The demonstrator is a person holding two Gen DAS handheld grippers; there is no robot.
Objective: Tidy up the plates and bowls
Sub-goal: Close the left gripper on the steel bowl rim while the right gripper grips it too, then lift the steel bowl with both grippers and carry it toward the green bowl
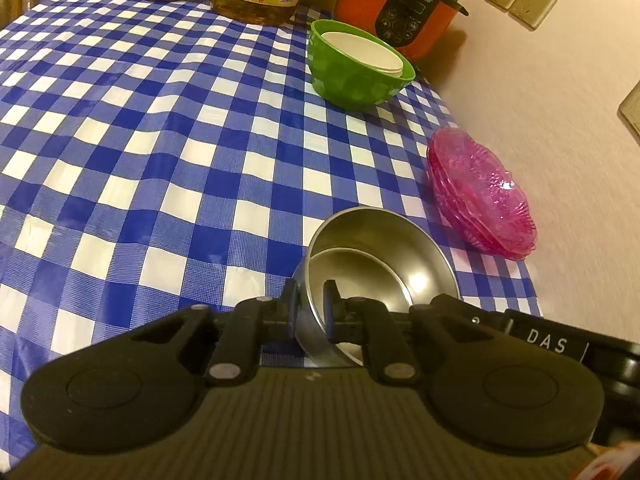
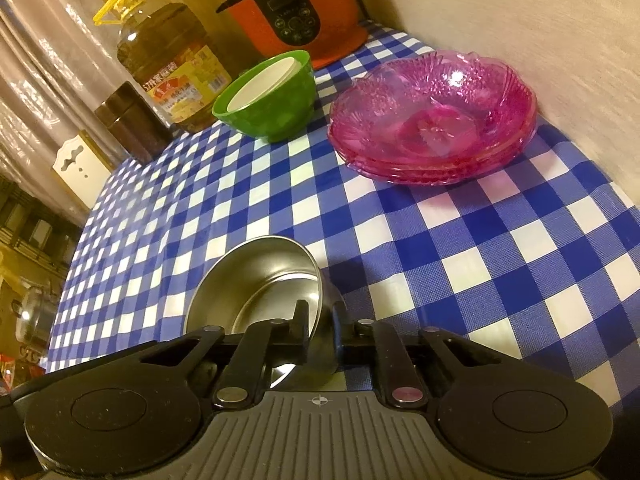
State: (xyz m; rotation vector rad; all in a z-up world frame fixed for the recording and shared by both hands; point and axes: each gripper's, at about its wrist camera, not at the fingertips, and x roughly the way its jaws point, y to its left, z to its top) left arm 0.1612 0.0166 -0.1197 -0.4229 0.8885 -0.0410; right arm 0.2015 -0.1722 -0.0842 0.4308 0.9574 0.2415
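My left gripper (image 1: 311, 300) is shut on the near rim of a steel bowl stack (image 1: 380, 256), a smaller steel bowl nested in a larger one, above the checked tablecloth. My right gripper (image 2: 320, 314) is shut on the rim of the same steel bowls (image 2: 256, 276), from the other side. A stack of pink glass plates (image 1: 480, 196) sits by the wall; it also shows in the right wrist view (image 2: 432, 116). A green bowl (image 1: 356, 68) holding white bowls stands farther back, also in the right wrist view (image 2: 268, 96).
A blue-and-white checked tablecloth (image 1: 160, 160) covers the table. An orange rice cooker (image 2: 292, 4), a large oil bottle (image 2: 168, 64) and a dark jar (image 2: 128, 120) stand along the back edge. The wall (image 1: 540, 100) borders the table's right side.
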